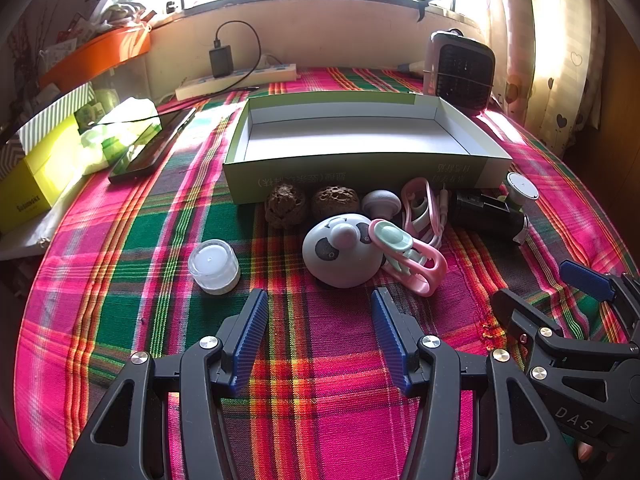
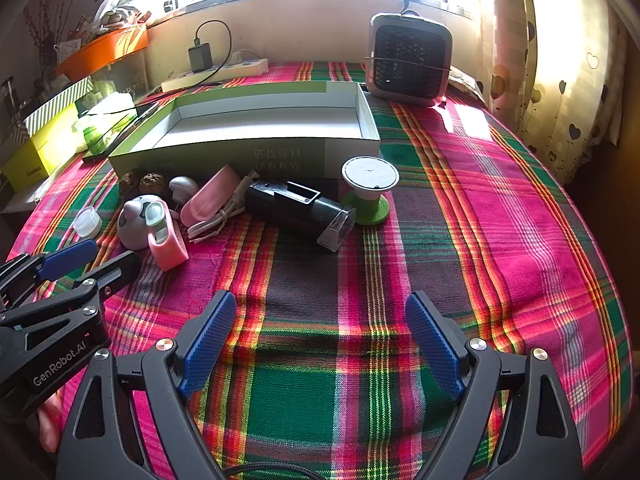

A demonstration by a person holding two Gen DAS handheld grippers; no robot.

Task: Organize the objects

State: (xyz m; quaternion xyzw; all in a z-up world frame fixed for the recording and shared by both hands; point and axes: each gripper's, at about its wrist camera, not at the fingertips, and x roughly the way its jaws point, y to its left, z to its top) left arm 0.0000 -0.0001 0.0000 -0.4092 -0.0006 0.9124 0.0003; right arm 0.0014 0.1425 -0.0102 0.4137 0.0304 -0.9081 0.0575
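An open green box with a bare white inside stands on the plaid cloth. Along its near wall lie two walnuts, a grey knob, a panda-faced round toy, a pink and mint clip, a black cylinder and a green spool. A small clear jar sits apart to the left. My left gripper is open just short of the panda toy, holding nothing. My right gripper is open over bare cloth, nearer than the cylinder.
A dark phone, a tissue pack and a yellow box lie at the left. A power strip with a charger runs along the back wall. A small heater stands at the back right by the curtain.
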